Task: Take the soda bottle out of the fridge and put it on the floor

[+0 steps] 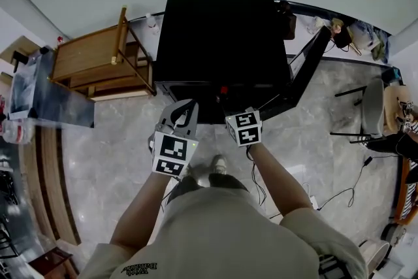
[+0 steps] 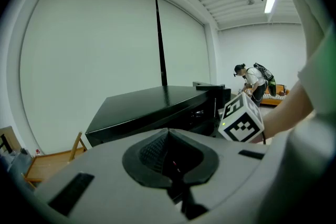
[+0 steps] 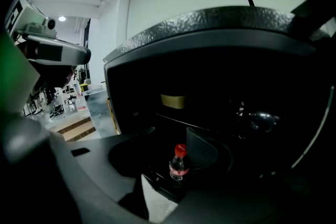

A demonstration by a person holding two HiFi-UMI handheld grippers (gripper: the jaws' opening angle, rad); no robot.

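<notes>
At the far left a wooden chair [image 1: 98,65] stands on the marble floor [image 1: 111,153] beside the black fridge [image 1: 222,36]. Our left hand-held gripper [image 1: 177,115] hangs before the fridge's front, its jaws clenched on nothing. Just to its right, our right hand-held gripper [image 3: 177,140] points into the dark interior, jaws released and wide. The soda bottle [image 3: 179,164], red-capped and upright, stands inside the fridge between them, with neither pad pressing it. The fridge door [image 1: 308,65] hangs open at the right.
</notes>
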